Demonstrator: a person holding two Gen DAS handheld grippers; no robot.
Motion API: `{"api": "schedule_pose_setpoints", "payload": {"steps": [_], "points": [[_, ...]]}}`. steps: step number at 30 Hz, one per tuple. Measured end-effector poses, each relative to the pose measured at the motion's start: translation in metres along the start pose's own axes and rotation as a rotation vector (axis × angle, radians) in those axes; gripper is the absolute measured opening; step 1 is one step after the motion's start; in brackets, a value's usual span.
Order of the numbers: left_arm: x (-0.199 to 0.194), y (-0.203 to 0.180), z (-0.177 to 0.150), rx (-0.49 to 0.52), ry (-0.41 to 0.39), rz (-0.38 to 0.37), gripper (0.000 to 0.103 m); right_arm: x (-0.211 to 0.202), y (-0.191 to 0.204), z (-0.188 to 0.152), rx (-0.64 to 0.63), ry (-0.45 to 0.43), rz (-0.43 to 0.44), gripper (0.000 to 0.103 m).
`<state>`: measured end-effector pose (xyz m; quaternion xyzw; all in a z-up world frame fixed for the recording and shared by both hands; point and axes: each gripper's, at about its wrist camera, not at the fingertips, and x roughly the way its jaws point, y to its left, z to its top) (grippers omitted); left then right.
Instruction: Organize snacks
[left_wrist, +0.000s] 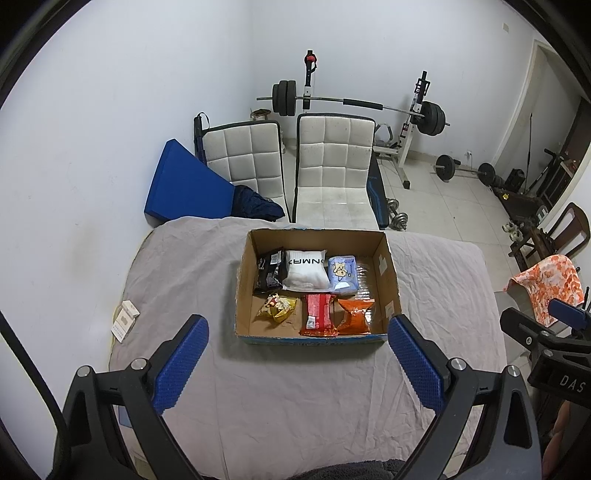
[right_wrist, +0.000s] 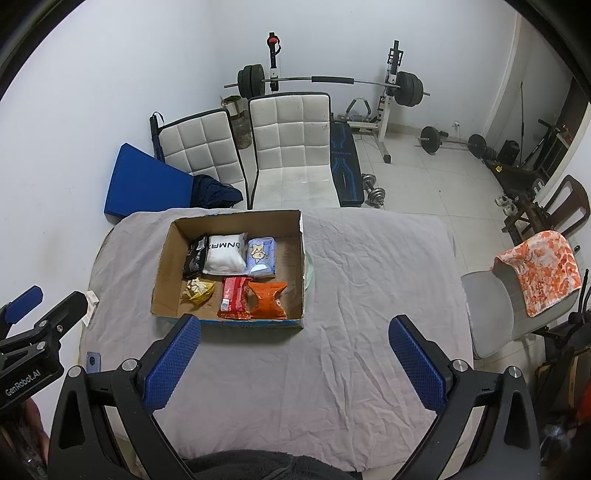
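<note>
Left wrist view
Your left gripper (left_wrist: 297, 356): the blue fingers (left_wrist: 181, 365) stand wide apart and hold nothing; they hang above the bare grey sheet (left_wrist: 280, 398), just short of the box.
Box (left_wrist: 388, 275): an open cardboard box sits on the sheet straight ahead of you, its long axis running left to right, its near wall between your fingertips.
Back row in the box: a black packet (left_wrist: 269, 273) at the left, a white bag (left_wrist: 306, 269) touching it in the middle, a pale blue packet (left_wrist: 343, 275) at the right; each lies with its long axis pointing away from you.
Front row: a yellow packet (left_wrist: 277, 307) lies tilted at the left, a red packet (left_wrist: 317, 314) and an orange packet (left_wrist: 354, 316) lie side by side, touching, lengthwise away from you.
Box floor at the right: bare cardboard.
Sheet edge at the left: two small white cartons (left_wrist: 125, 319).
Your right gripper (left_wrist: 546, 325): seen at the right edge, its fingers parted.

Right wrist view
Your right gripper (right_wrist: 295, 354): fingers spread wide, empty, over the sheet (right_wrist: 351, 332) to the right of the box (right_wrist: 162, 273).
Snacks: the same six lie in two rows, with the white bag (right_wrist: 224, 254) in the back and the orange packet (right_wrist: 267, 300) nearest the bare right part.
Your left gripper (right_wrist: 44, 304): at the left edge, fingers apart, holding nothing.
</note>
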<state>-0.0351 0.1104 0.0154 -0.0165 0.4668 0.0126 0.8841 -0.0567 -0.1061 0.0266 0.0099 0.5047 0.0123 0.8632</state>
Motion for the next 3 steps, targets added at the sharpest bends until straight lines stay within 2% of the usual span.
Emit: {"api": "schedule_pose_setpoints", "payload": {"steps": [3], "points": [[0.0011, 0.0005, 0.0004, -0.001, 0.0, -0.001, 0.1, 0.001, 0.0, 0.0002, 0.002, 0.001, -0.003, 0.103]]}}
